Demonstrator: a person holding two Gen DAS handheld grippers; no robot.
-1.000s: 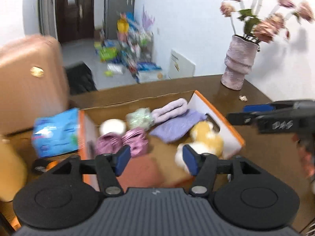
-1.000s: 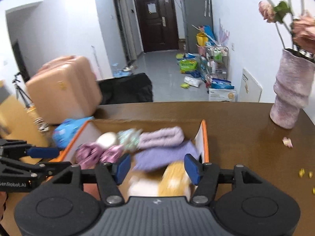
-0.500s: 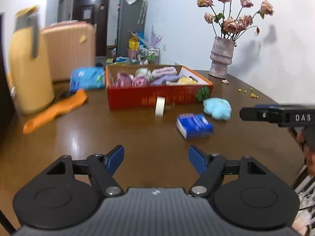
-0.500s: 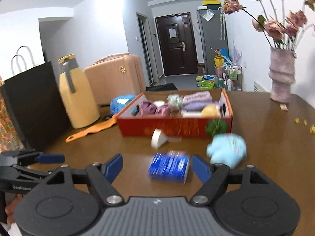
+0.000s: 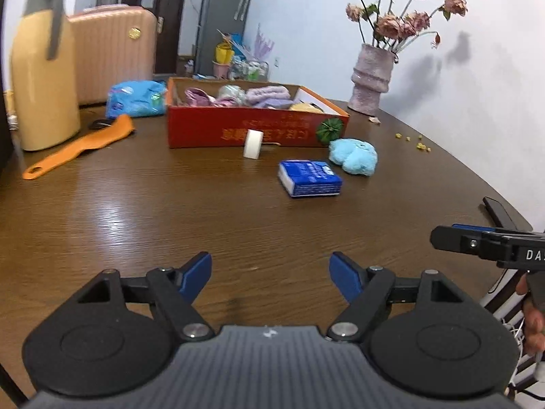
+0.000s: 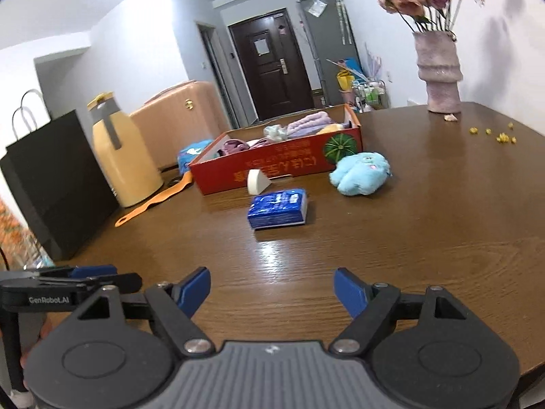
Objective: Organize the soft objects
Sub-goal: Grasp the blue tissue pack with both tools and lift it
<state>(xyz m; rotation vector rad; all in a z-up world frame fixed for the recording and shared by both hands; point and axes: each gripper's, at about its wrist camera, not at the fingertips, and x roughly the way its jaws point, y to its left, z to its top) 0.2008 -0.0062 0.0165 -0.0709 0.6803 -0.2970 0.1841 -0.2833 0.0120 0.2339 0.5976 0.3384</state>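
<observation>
1. Brown wood grain of the table now fills the near view of both cameras, where a second ago both looked straight down into the red box; both grippers have pulled well back from it toward the near edge.
2. The left gripper has its blue pads spread wide with nothing between them, and the right gripper is equally wide and empty (so whatever was carried to the box has been let go there).
3. The box sits at the far side, holding the purple towel, pinkish bundles and a yellow item.
4. Still out on the table, near the box's front wall: the light blue plush toy, the blue tissue pack and a small white sponge wedge, which stands just in front of the box.
5. My reading: one drop-off is done and the retreat sets up the next pick; the tissue pack lies nearest both grippers, the plush just beyond to the right.
</observation>
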